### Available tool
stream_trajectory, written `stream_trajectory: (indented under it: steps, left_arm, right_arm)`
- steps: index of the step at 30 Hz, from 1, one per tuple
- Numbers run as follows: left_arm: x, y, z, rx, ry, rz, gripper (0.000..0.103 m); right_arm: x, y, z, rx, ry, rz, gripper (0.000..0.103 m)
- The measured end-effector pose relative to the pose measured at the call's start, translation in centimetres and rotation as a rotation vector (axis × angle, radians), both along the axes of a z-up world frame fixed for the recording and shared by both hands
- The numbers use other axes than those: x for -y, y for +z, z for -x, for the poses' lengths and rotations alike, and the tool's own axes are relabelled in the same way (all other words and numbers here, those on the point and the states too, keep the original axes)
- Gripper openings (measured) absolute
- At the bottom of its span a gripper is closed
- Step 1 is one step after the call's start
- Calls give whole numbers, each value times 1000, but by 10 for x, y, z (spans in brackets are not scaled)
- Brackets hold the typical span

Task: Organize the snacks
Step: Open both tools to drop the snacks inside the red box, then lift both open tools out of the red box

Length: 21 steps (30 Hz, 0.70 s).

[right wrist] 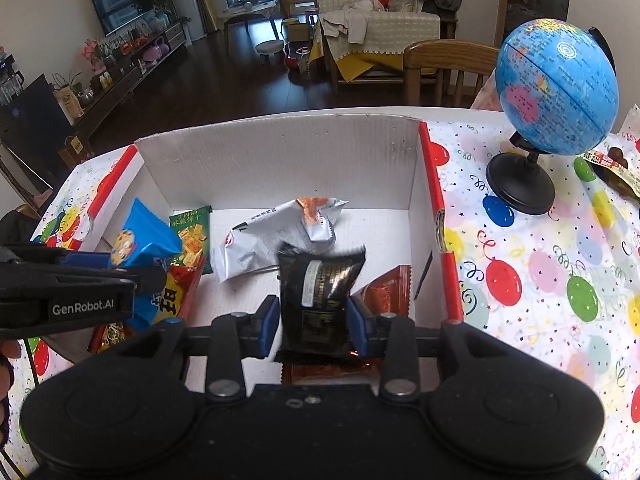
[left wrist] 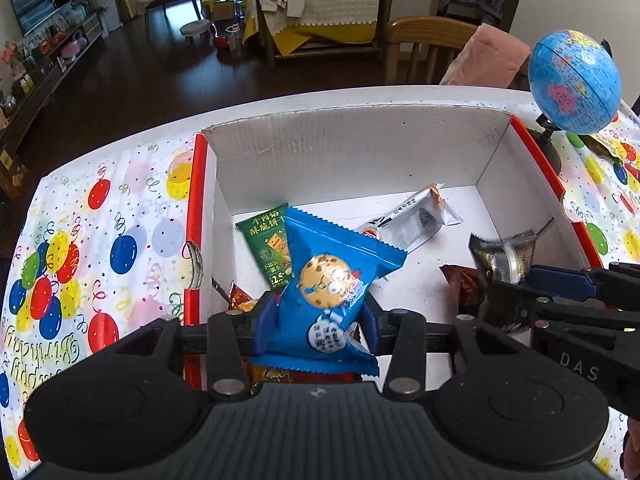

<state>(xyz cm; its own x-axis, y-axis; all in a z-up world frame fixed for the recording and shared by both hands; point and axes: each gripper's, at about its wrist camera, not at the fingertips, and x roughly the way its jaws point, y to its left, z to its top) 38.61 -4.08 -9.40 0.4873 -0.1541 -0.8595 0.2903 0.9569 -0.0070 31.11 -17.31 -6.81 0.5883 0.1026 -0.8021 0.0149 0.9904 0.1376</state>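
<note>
We have the left claw (left wrist: 318, 320) clenched on the blue cookie packet (left wrist: 328, 288) and the right claw (right wrist: 312, 322) on the black packet (right wrist: 318, 300). Both packets stand upright over the open white box (right wrist: 280, 152), whose floor lies directly below them; we judge the black one nearer the box's right wall.

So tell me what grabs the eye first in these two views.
The bright blue cookie packet pinched in the left gripper over the white cardboard box stands out first. Beside it, the right gripper clamps a glossy black snack packet above the same box. To the right on the balloon-print tablecloth stands a blue globe on a black stand.
</note>
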Motion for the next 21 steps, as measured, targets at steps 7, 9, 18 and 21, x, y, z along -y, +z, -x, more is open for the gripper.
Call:
stream_trajectory:
  steps: [7, 9, 18, 21]
  left_arm:
    - [-3, 7, 7, 6, -14, 30, 59]
    - [-5, 9, 11, 7, -15, 32, 62]
    - [-16, 29, 33, 40, -11, 45, 72]
    - [-21, 37, 42, 54, -9, 52, 73]
  right_arm:
    - [0, 7, 7, 27, 2, 1, 57]
    - [0, 11, 11, 37, 0, 1, 60]
    - [-6, 35, 34, 93, 7, 7, 75]
    - [-10, 44, 43, 116, 14, 7, 80]
